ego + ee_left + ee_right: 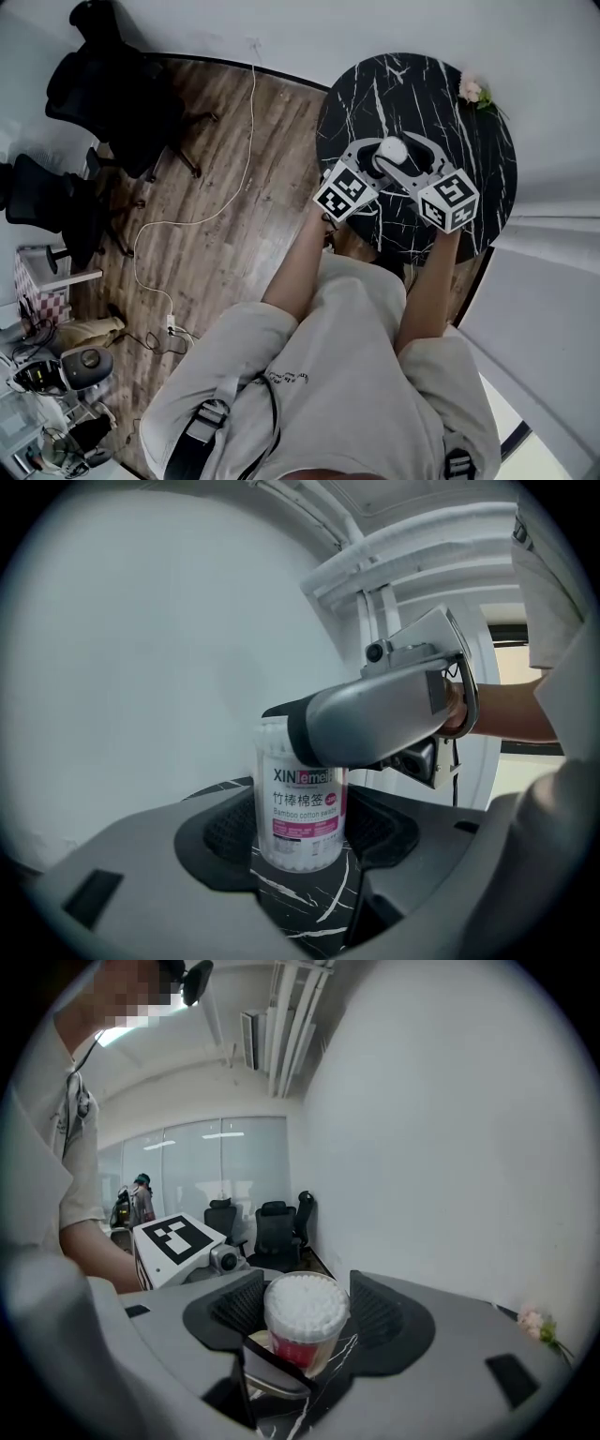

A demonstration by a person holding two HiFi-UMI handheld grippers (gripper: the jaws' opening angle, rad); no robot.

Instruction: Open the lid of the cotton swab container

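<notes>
At the upper right of the head view, on a round black table [469, 112] with white marble veins, stands the cotton swab container [392, 150]. It is a clear plastic cylinder with a pink label, and white swab tips are packed under its top. The left gripper [302, 834] presses its ribbed black pads [230, 829] against the lower body. The right gripper [307, 1314] closes its grey jaws on the top part.

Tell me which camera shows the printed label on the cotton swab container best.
The left gripper view: the label on the cotton swab container faces that camera, upright and readable. The right gripper view shows mainly its swab-filled top; the head view shows only a small white round top.
</notes>
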